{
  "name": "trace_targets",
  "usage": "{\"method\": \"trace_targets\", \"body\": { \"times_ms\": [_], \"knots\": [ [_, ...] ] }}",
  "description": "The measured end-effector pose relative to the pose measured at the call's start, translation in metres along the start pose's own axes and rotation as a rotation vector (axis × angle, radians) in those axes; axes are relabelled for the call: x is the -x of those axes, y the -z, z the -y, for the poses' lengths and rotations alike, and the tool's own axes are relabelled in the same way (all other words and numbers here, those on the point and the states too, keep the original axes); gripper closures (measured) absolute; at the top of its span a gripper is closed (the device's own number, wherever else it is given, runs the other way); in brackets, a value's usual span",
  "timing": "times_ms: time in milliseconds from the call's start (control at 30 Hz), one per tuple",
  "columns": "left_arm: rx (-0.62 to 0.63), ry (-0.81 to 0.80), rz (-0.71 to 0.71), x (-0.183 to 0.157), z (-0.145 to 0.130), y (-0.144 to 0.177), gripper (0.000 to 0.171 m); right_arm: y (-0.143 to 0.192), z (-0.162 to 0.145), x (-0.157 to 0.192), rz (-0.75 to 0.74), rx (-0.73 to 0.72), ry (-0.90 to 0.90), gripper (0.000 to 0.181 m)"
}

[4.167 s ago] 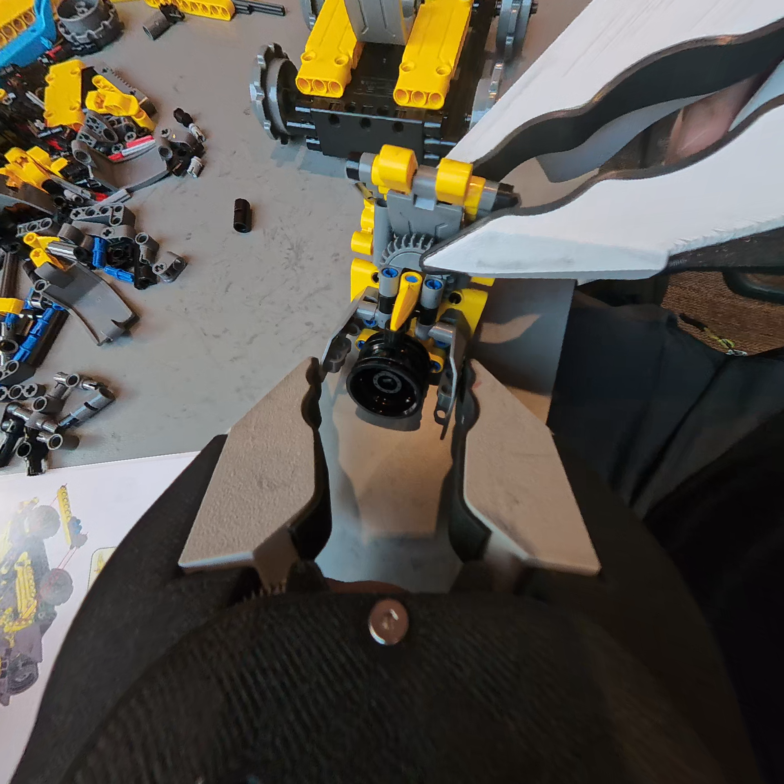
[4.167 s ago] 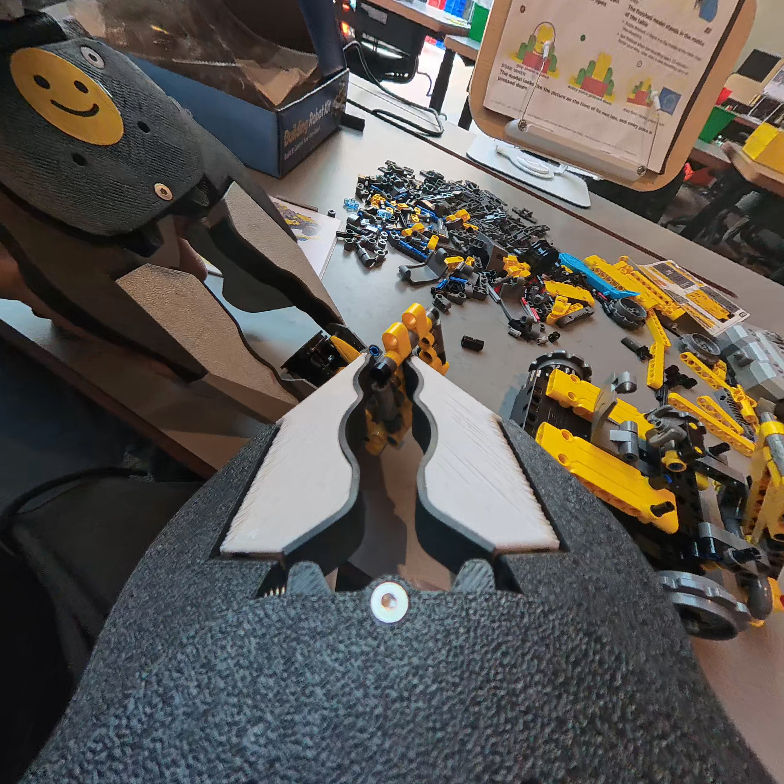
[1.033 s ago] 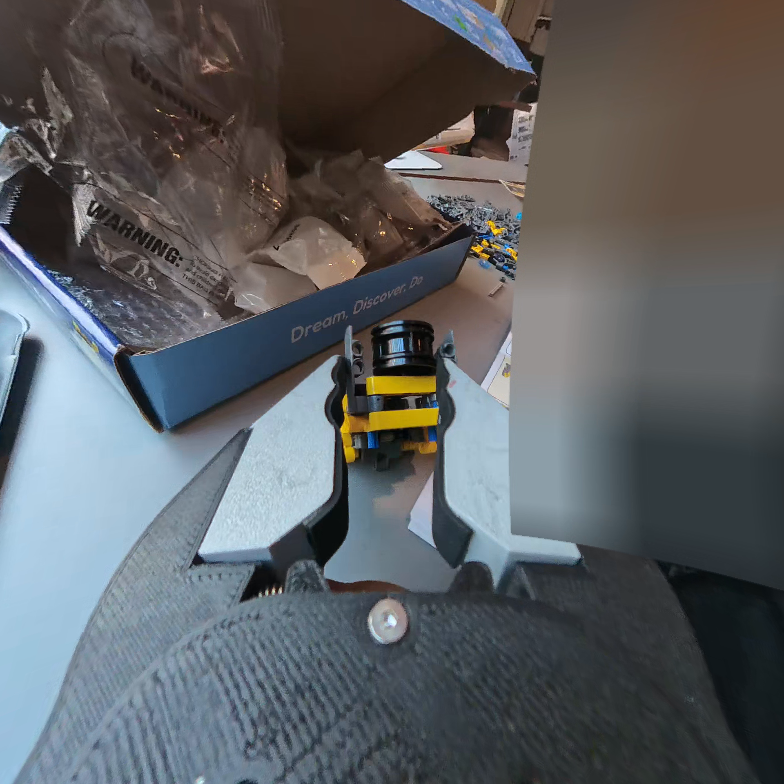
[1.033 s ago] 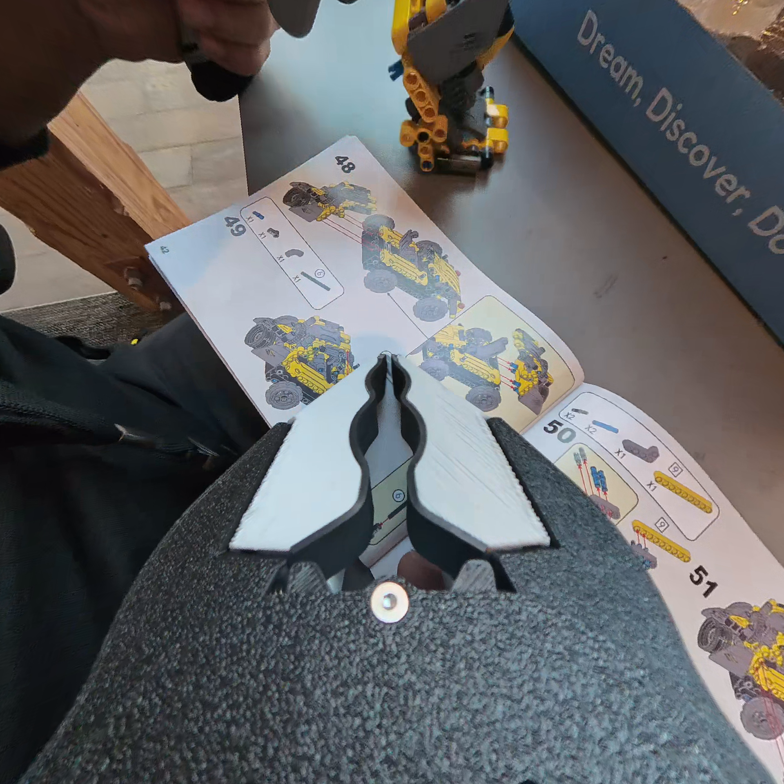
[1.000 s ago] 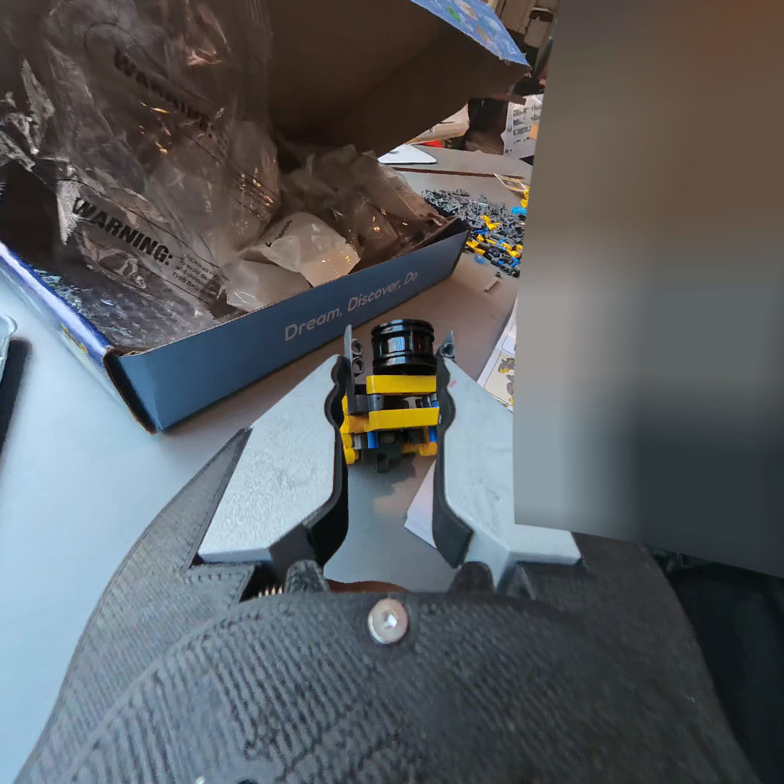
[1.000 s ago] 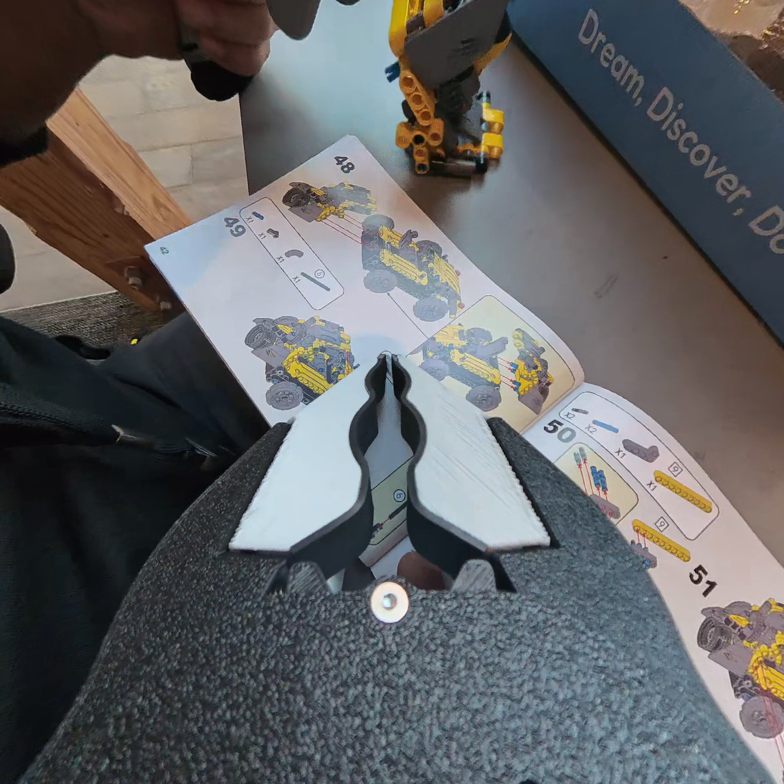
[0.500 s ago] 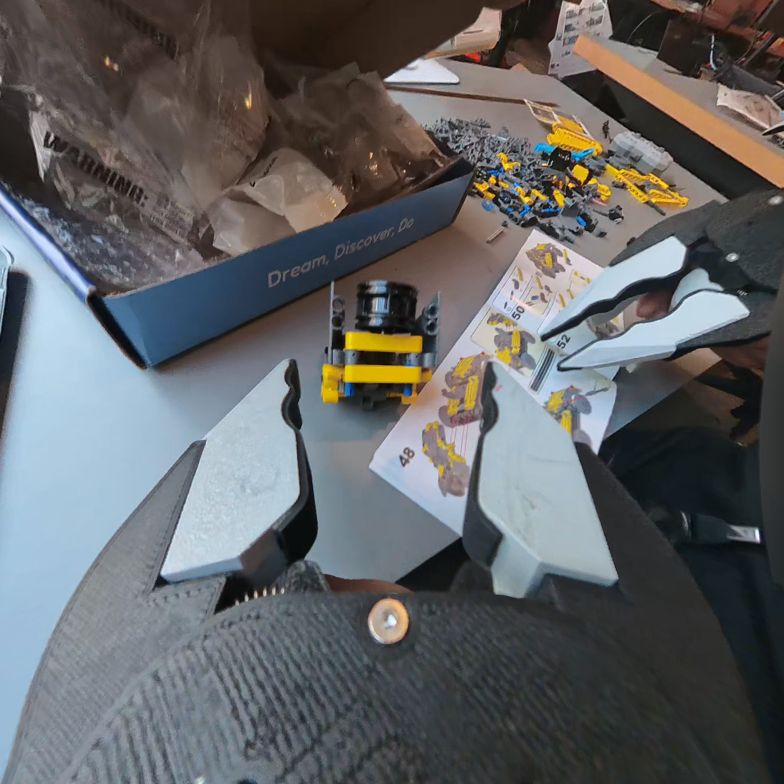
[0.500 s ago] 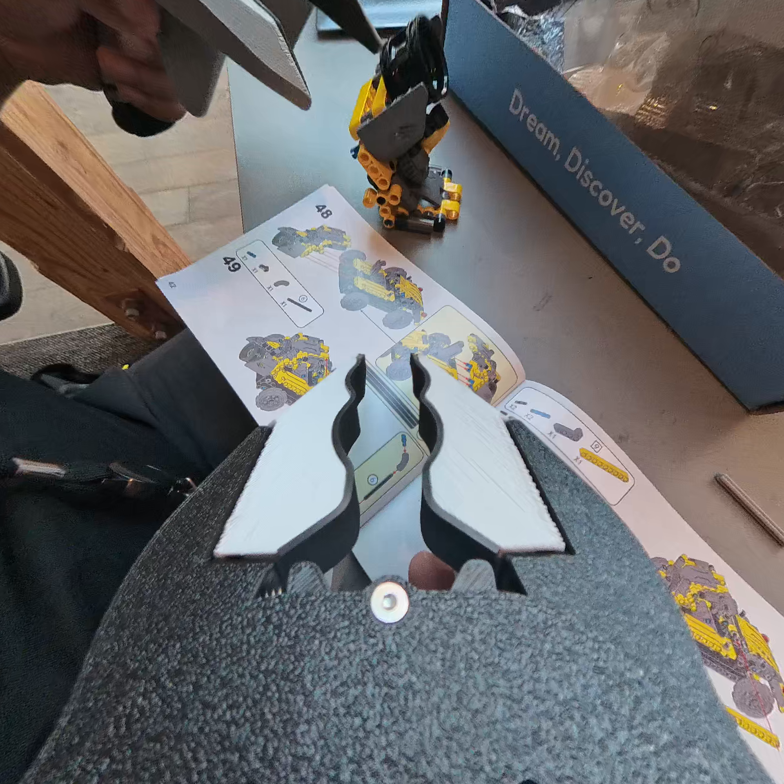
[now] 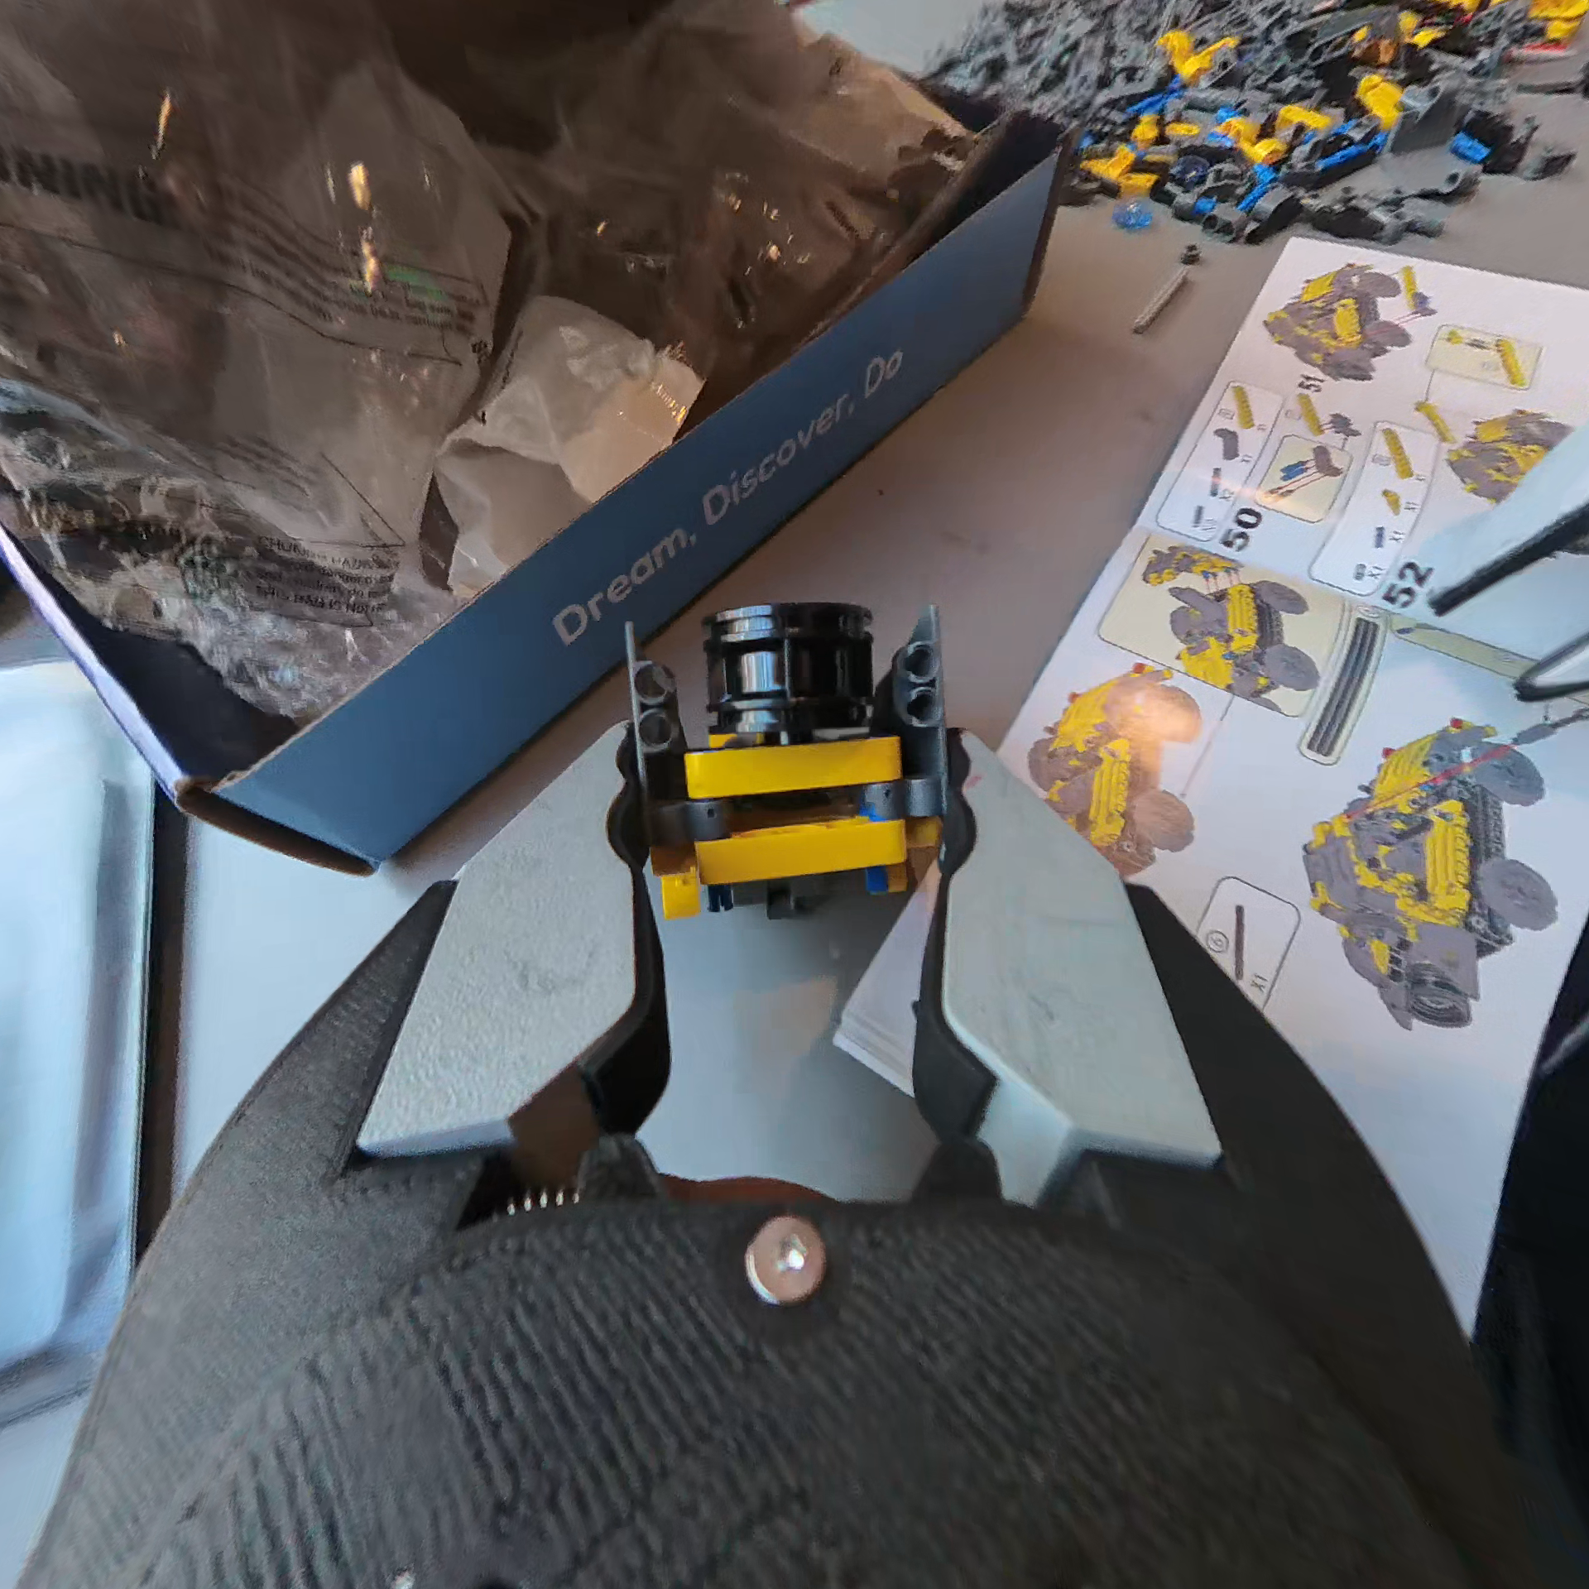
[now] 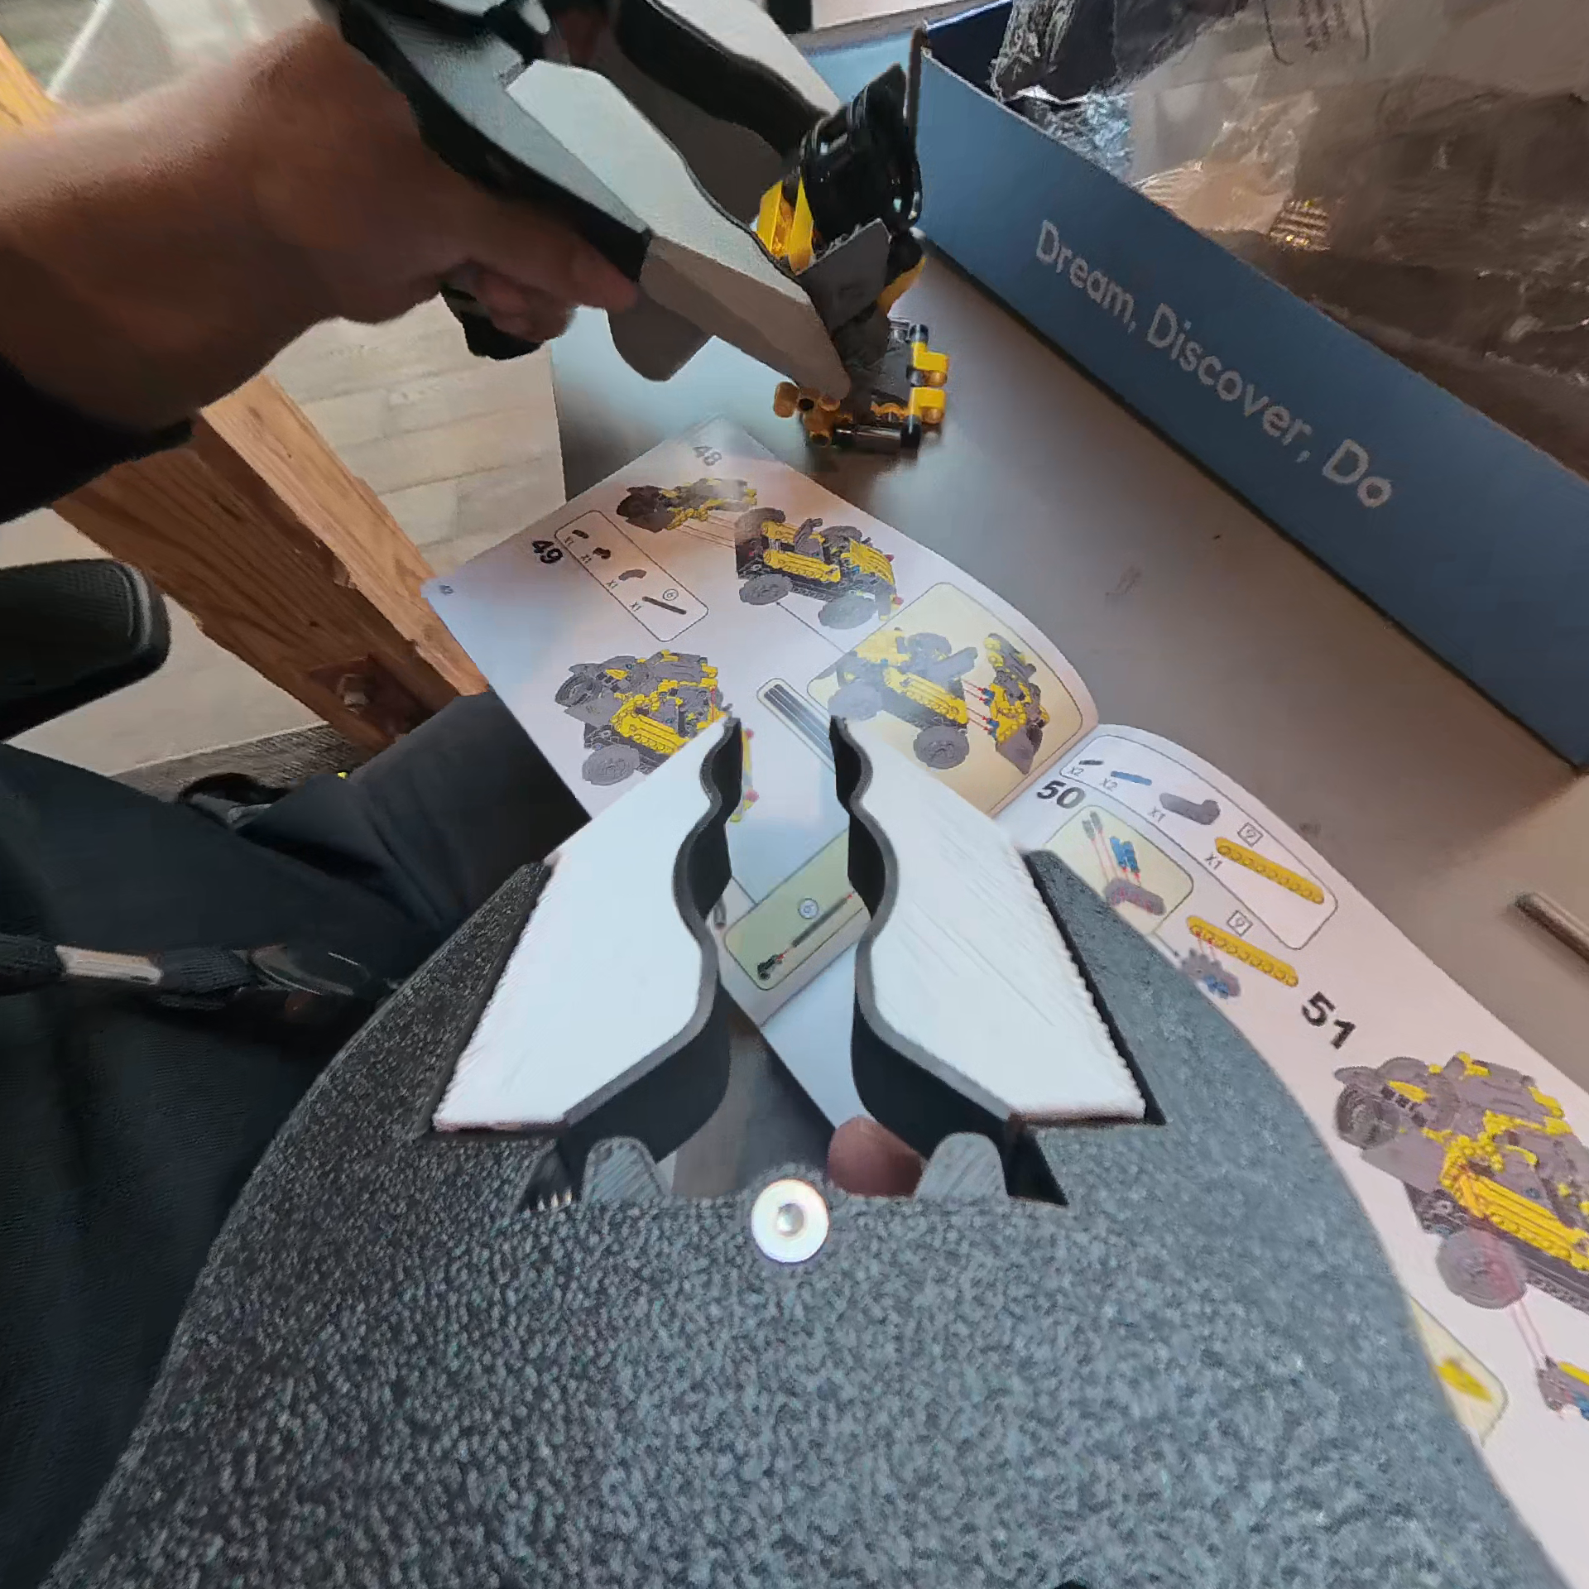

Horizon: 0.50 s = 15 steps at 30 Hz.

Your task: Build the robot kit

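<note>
A small brick assembly (image 9: 791,769) of yellow, grey and black parts, with a black wheel hub on top, stands on the grey table. My left gripper (image 9: 791,746) has its fingers pressed against the assembly's two grey sides. In the right wrist view the assembly (image 10: 868,404) stands at the top, with a left gripper finger (image 10: 739,284) over it and a person's hand (image 10: 258,215) behind. My right gripper (image 10: 782,739) is slightly open and empty above an open instruction booklet (image 10: 860,602). Its fingertips (image 9: 1513,533) show at the right edge of the left wrist view.
A dark blue cardboard box (image 9: 688,533) holding crumpled plastic bags (image 9: 301,301) lies just behind the assembly. A pile of loose bricks (image 9: 1290,129) lies at the far right, with a grey axle (image 9: 1161,301) near it. A wooden table leg (image 10: 284,550) shows beyond the table edge.
My left gripper set the assembly down and opened, then moved forward and closed around it again. My right gripper opened slightly over the booklet.
</note>
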<state>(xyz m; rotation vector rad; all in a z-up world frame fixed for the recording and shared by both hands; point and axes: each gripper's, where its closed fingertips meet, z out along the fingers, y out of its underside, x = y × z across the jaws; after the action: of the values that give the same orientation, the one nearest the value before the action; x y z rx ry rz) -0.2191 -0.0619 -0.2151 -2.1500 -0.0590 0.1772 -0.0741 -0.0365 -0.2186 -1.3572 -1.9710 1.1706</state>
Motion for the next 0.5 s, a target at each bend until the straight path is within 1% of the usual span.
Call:
{"method": "trace_targets", "body": {
  "times_ms": [67,133,233,300,333,367,433,500],
  "knots": [
    [-0.092,-0.08,-0.011,-0.011,0.009,0.006,0.105,0.0,0.006,0.003,0.053,-0.028,-0.049,0.159],
    [-0.147,-0.169,0.012,-0.02,0.014,0.012,0.105,-0.001,0.017,0.002,0.104,-0.066,-0.106,0.157],
    [-0.297,-0.287,0.018,-0.04,0.033,0.026,0.105,-0.005,0.033,-0.007,0.194,-0.117,-0.206,0.153],
    [-0.444,-0.361,-0.034,-0.065,0.05,0.041,0.105,-0.01,0.041,-0.011,0.285,-0.135,-0.287,0.153],
    [-0.492,-0.395,-0.045,-0.074,0.055,0.046,0.105,-0.012,0.045,-0.013,0.336,-0.139,-0.343,0.15],
    [-0.528,-0.431,-0.053,-0.083,0.059,0.051,0.107,-0.013,0.049,-0.011,0.404,-0.142,-0.409,0.145],
    [-0.606,-0.499,-0.058,-0.098,0.066,0.059,0.105,-0.011,0.059,0.001,0.604,-0.141,-0.548,0.142],
    [-0.649,-0.528,-0.055,-0.107,0.072,0.065,0.105,-0.009,0.063,0.012,0.778,-0.12,-0.685,0.139]
  ]
}}
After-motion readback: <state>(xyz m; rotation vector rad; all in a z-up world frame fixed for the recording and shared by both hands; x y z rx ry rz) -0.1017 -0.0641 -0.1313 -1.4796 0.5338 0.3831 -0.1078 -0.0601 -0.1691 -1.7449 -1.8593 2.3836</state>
